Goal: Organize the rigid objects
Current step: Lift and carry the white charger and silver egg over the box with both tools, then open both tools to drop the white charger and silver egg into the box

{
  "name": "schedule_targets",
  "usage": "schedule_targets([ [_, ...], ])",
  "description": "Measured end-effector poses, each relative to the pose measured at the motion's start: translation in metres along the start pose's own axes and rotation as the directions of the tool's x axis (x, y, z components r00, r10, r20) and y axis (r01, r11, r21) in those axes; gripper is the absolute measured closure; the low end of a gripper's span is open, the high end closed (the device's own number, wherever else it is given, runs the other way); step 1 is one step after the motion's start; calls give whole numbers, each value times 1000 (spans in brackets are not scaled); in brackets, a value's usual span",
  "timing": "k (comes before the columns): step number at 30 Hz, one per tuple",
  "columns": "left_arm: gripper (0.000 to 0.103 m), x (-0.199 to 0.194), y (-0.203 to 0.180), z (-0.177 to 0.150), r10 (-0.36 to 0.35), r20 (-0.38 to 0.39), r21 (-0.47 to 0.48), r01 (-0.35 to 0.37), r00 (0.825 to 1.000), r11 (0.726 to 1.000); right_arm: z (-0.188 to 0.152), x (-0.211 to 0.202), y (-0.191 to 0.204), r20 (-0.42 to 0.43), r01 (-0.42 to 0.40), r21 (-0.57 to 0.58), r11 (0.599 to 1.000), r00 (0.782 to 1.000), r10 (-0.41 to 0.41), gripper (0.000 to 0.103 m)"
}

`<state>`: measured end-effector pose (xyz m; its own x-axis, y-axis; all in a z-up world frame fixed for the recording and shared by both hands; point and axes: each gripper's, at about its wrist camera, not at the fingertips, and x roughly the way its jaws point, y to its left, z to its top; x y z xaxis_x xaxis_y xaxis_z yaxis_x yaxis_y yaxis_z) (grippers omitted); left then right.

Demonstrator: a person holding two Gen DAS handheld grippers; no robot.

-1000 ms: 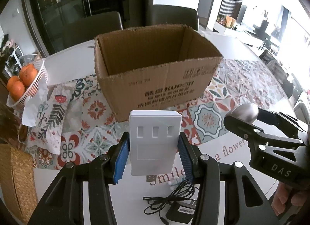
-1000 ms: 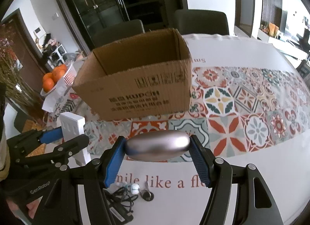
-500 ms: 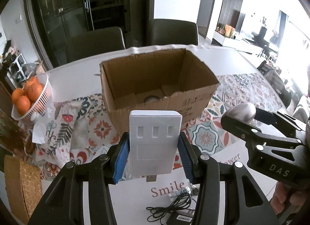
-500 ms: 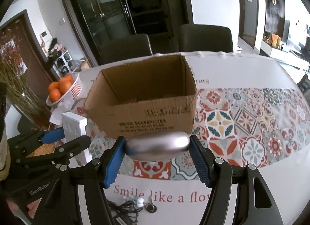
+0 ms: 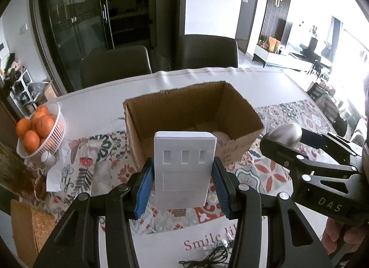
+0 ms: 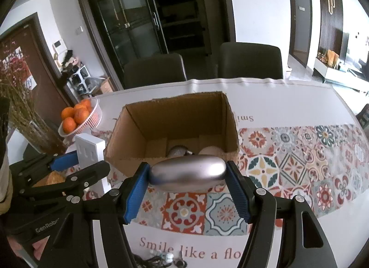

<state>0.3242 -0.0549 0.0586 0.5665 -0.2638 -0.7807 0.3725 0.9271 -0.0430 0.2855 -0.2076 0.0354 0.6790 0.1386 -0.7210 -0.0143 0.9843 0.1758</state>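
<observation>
My left gripper (image 5: 183,189) is shut on a white USB hub (image 5: 184,169) with three slots, held upright above the table in front of the open cardboard box (image 5: 184,111). My right gripper (image 6: 188,192) is shut on a silver oval case (image 6: 187,173), held level just before the box (image 6: 175,116). Inside the box lie a grey rounded object (image 6: 177,151) and a beige one (image 6: 211,151). The right gripper with the silver case (image 5: 286,133) shows at the right of the left wrist view; the left gripper and hub (image 6: 90,152) show at the left of the right wrist view.
A white basket of oranges (image 5: 38,129) stands at the table's left, also seen in the right wrist view (image 6: 78,116). A black cable and small earbuds (image 5: 207,258) lie on the tablecloth below the grippers. Two dark chairs (image 6: 250,60) stand behind the table. Dried branches (image 6: 18,111) are far left.
Both grippers have risen with their objects, so the views now look down into the box and its contents show. Both grips are unchanged.
</observation>
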Motion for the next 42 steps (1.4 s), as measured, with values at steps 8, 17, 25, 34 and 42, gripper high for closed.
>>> schedule_targets([
  [8, 55, 8, 2, 27, 19, 21, 17, -19, 1000, 1000, 23, 10, -4, -5, 1, 4, 1000, 1000, -1, 37],
  [17, 55, 24, 8, 50, 21, 27, 3, -21, 999, 1000, 45, 26, -7, -33, 3, -4, 1000, 999, -4, 37],
  [25, 55, 46, 16, 63, 33, 32, -31, -32, 999, 999, 58, 51, -13, -88, -2, 3, 1000, 996, 2, 37],
  [34, 55, 81, 22, 52, 28, -43, -60, -30, 999, 998, 49, 75, -16, -136, 3, -4, 1000, 991, -4, 37],
  [42, 54, 98, 24, 44, 21, -93, -75, -28, 995, 997, 44, 91, -17, -162, 10, -10, 1000, 987, -11, 36],
])
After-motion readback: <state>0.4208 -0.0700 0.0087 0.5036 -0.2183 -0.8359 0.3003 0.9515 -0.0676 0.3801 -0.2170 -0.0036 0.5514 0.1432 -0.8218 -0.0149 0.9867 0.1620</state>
